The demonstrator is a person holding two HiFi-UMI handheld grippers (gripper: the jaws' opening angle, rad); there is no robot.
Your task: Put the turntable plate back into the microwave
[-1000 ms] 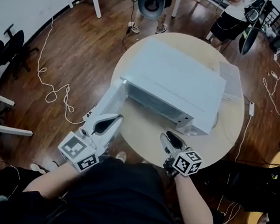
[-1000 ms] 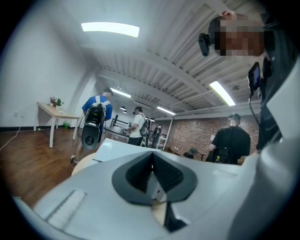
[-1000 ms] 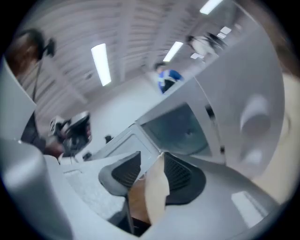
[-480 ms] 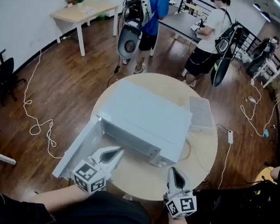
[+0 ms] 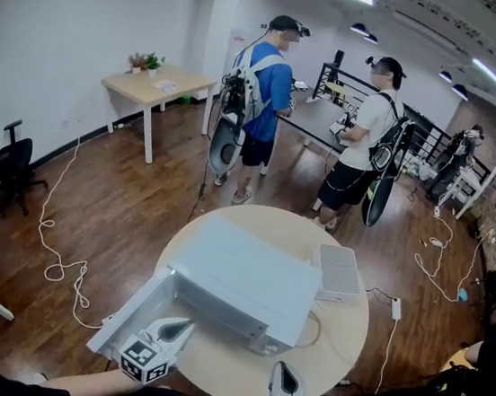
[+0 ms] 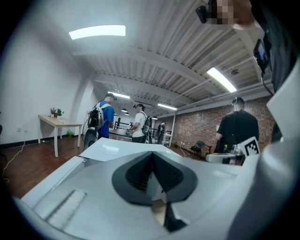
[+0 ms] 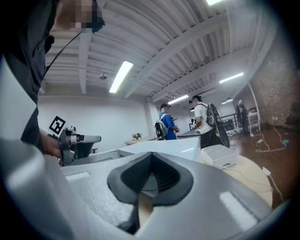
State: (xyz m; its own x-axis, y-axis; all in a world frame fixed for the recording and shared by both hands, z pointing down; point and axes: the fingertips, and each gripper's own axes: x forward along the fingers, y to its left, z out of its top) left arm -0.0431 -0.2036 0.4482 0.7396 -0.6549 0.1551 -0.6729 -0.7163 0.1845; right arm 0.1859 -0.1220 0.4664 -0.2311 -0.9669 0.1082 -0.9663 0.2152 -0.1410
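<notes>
Presumably glass (stiff, slick, breakable), the unseen turntable plate warrants a rim grip; left hand-held gripper [image 5: 184, 325] and right hand-held gripper [image 5: 283, 368] are closed, empty, before the microwave [image 5: 246, 278].

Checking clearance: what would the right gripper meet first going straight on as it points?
Probably the front of the white boxy microwave, just ahead of the right gripper; depth is unclear.
</notes>
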